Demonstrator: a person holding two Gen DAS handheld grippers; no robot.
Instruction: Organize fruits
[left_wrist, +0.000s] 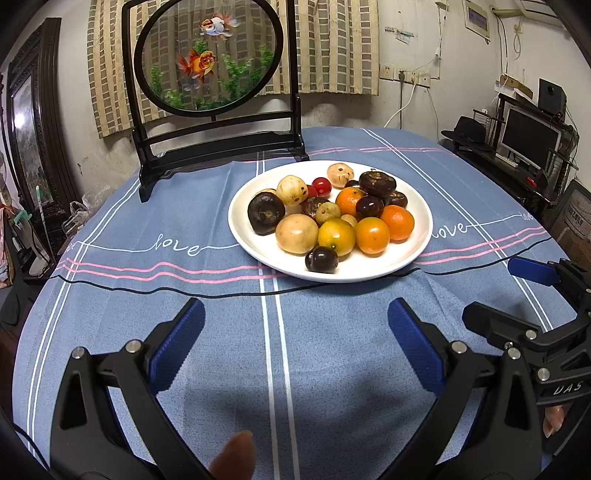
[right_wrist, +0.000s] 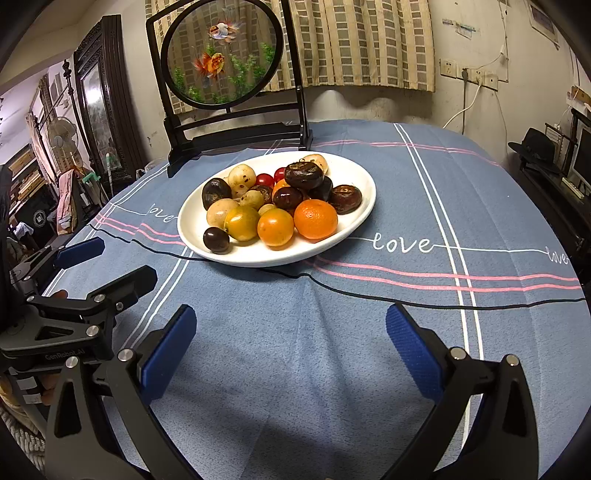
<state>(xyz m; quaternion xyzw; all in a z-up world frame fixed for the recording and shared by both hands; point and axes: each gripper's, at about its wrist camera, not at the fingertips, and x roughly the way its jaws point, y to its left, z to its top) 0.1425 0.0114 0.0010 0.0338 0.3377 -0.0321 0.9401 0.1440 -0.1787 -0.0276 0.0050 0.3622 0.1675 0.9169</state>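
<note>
Fruits (left_wrist: 330, 216), a mixed heap of orange mandarins, yellow-orange tomatoes, tan round ones, dark brown-purple ones & small red cherry tomatoes, all sit on the round white ceramic plate (left_wrist: 413, 258), mid worktop on the blue striped "love" tablecloth (left_wrist: 147, 295).

Left wrist view: left gripper (left_wrist: 295, 321) hangs near the plate w/ blue-padded fingers (left_wrist: 181, 339) spread wide, nothing between them. Right gripper (left_wrist: 517, 295) shows at the right edge.

Right wrist view: right gripper (right_wrist: 291, 325) likewise spread & empty, short of the plate rim (right_wrist: 258, 258). Fits a heap awaiting sorting or one already gathered. Any pick: probably take outer, loose pieces like the dark plum (right_wrist: 216, 240), squeeze gently, since round fruit rolls.
</note>
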